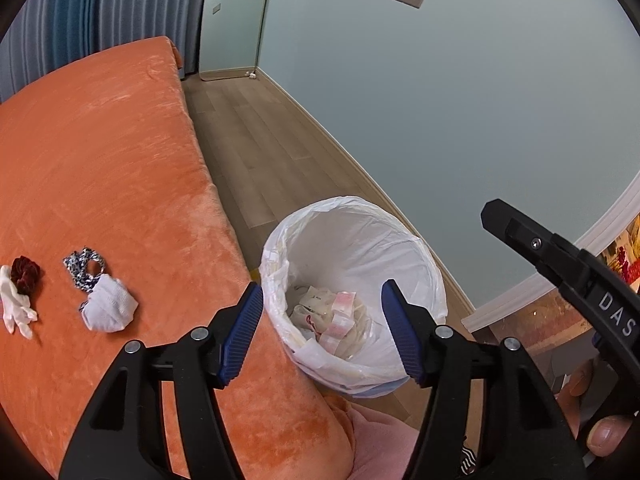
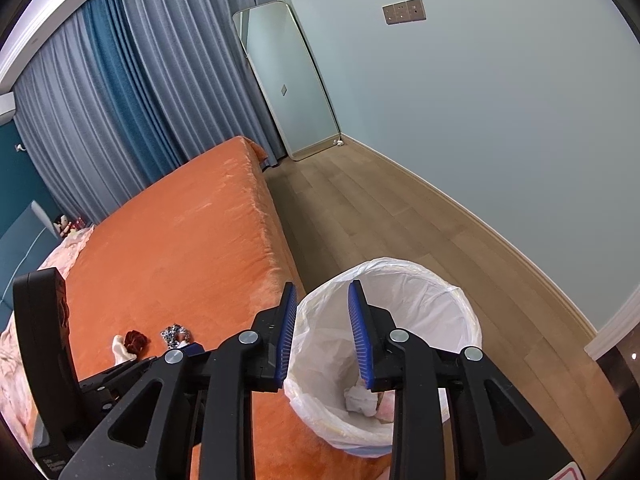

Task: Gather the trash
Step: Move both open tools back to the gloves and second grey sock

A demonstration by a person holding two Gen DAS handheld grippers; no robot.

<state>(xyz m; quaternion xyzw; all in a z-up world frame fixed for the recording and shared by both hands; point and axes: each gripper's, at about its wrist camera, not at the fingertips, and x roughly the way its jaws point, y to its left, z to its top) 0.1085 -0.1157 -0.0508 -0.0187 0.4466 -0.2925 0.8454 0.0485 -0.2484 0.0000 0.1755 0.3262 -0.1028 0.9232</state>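
Note:
A trash bin (image 1: 424, 264) lined with a white bag stands on the floor beside the orange bed (image 1: 100, 168), with crumpled paper (image 1: 332, 320) inside. My left gripper (image 1: 322, 334) is open and empty above the bin's near rim. My right gripper (image 2: 322, 336) is open and empty over the bin (image 2: 460, 312), where a white wad (image 2: 360, 398) lies at the bottom. On the bed lie a crumpled white tissue (image 1: 110, 308), a black-and-white scrunchie (image 1: 86, 266), a dark red scrunchie (image 1: 25, 274) and a white glove (image 1: 14, 308).
Wooden floor (image 1: 256, 128) runs between the bed and the pale blue wall (image 1: 460, 100). A mirror (image 2: 288, 80) leans in the far corner beside blue curtains (image 2: 120, 92). Pink bedding (image 2: 12, 380) lies at the bed's left side.

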